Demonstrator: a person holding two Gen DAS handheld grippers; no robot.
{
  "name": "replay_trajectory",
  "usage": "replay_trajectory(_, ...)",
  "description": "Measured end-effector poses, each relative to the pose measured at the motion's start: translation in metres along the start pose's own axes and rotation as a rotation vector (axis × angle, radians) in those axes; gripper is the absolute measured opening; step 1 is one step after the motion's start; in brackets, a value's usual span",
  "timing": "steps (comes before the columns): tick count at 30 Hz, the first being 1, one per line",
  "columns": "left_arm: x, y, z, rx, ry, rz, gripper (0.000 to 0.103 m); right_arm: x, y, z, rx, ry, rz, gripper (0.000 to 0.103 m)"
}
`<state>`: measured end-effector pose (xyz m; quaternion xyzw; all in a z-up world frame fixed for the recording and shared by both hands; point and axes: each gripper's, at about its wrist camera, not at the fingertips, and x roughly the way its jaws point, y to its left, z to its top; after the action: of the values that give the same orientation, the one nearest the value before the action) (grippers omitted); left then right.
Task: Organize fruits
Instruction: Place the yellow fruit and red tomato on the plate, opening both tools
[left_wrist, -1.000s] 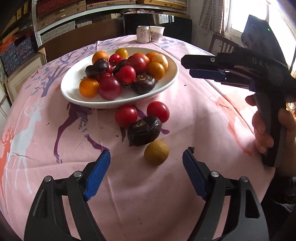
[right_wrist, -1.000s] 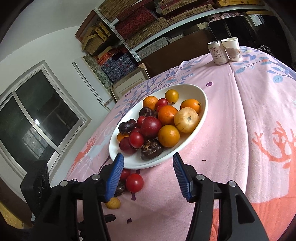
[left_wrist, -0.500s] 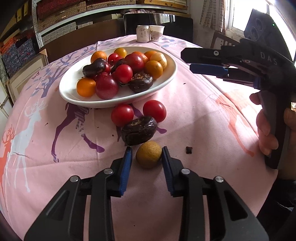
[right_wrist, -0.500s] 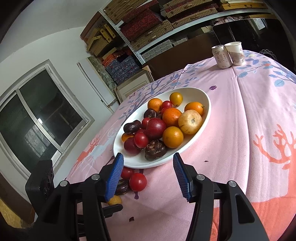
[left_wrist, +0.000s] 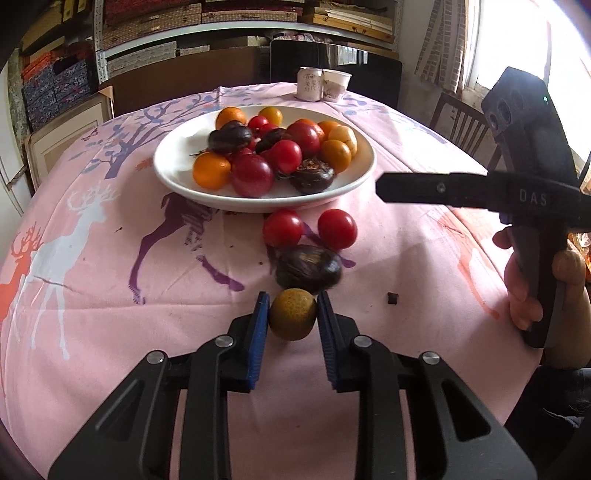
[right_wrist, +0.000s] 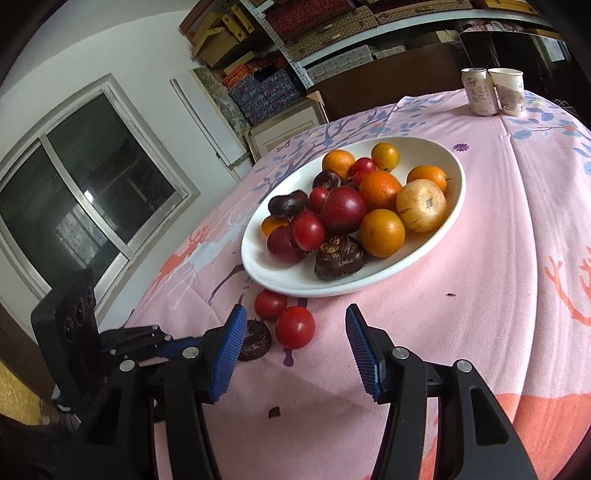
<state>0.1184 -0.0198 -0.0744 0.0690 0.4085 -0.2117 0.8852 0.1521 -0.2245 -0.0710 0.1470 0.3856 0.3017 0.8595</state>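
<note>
Left hand-held gripper (left_wrist: 292, 317) clamps yellow-brown fruit (left_wrist: 293, 314) on tabletop (left_wrist: 110, 280), dark fruit (left_wrist: 308, 267) at its 12 o'clock; right hand-held gripper (right_wrist: 293, 349) spread wide w/ nothing between.

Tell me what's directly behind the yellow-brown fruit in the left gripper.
The yellow-brown fruit sits between the left gripper pads. Right behind it lies a dark brown fruit, then two red tomatoes. Whether the two fruits touch is hidden.
</note>
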Motion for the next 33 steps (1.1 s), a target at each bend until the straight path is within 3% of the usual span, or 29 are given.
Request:
replay_trajectory(8, -0.020, 0.056, -0.016, -0.116, -0.016, 0.073, 0.026, 0.023, 0.021, -0.005, -0.077, 0.109, -0.078, 0.056)
replay_trajectory(13, -0.020, 0.053, -0.015, -0.096, -0.028, 0.071, 0.026, 0.046, 0.032, -0.001, -0.086, 0.164, -0.175, 0.052)
replay_trajectory(18, -0.020, 0.048, -0.013, -0.088, -0.037, 0.053, 0.026, 0.051, 0.037, -0.002, -0.104, 0.177, -0.229, 0.029)
replay_trajectory(21, -0.020, 0.049, -0.013, -0.095, -0.037, 0.042, 0.026, 0.044, 0.038, -0.007, -0.103, 0.160, -0.233, 0.029)
replay_trajectory(26, -0.026, 0.051, -0.007, -0.108, -0.062, 0.026, 0.026, 0.018, 0.035, -0.004, -0.069, 0.067, -0.165, 0.029)
replay_trajectory(33, -0.030, 0.048, 0.036, -0.072, -0.123, -0.004, 0.026, -0.014, 0.027, 0.040, -0.043, -0.042, -0.160, 0.029)
